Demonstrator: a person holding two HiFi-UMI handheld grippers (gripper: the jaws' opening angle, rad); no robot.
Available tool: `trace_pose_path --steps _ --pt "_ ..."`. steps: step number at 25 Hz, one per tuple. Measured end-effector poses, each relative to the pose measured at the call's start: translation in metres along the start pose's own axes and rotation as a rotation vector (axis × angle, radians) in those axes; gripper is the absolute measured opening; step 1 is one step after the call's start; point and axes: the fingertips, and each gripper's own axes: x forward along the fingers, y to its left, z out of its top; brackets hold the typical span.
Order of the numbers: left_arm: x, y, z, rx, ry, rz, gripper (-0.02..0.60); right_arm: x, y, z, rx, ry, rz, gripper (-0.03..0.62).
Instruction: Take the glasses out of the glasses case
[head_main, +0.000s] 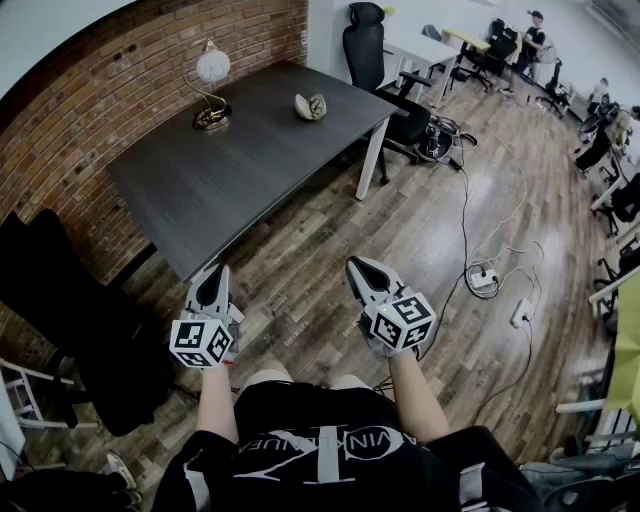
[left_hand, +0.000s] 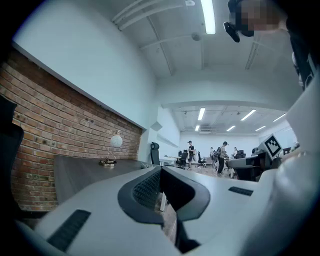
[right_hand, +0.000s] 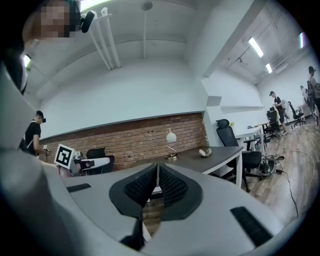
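My left tongs and right tongs are held level over the wood floor, each with its jaws pressed together and nothing between them, well short of the dark bench. The glasses case lies toward the bench's far right corner, apart from the globe lamp, which stands by the edge along the brick wall
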Motion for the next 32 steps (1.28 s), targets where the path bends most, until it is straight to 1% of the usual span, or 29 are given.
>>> trace_pose_path --steps 4,10,15,18,22,25,27,29,32 --pt "0.005 0.002 -0.003 0.003 0.014 -0.001 0.015 0.003 -0.007 -0.002 0.011 0.004 -0.007 0.034" --pt "0.005 -0.003 0.003 0.012 0.015 0.004 0.015 0.000 -0.011 0.004 0.015 -0.009 -0.001 0.034" --pt "0.005 0.001 -0.009 0.017 0.054 0.004 0.015 0.007 -0.015 -0.003 0.025 -0.001 -0.014 0.034" --pt "0.014 0.009 -0.013 0.021 0.058 0.006 0.015 0.016 -0.022 -0.010 0.024 0.006 -0.039 0.034" --pt "0.046 0.021 -0.009 0.031 0.036 0.004 0.015 0.040 -0.038 -0.011 0.015 0.017 -0.040 0.034" --pt "0.082 0.033 -0.011 0.032 0.028 -0.016 0.015 0.071 -0.059 -0.010 0.014 0.017 -0.064 0.035" --pt "0.106 0.044 -0.019 0.023 0.038 -0.024 0.015 0.094 -0.072 -0.009 0.011 0.020 -0.072 0.037" --pt "0.129 0.055 -0.026 0.000 0.048 -0.020 0.015 0.116 -0.083 -0.007 0.007 0.027 -0.062 0.037" --pt "0.166 0.066 -0.034 -0.019 0.067 -0.034 0.015 0.149 -0.105 -0.001 0.023 0.030 -0.062 0.038"
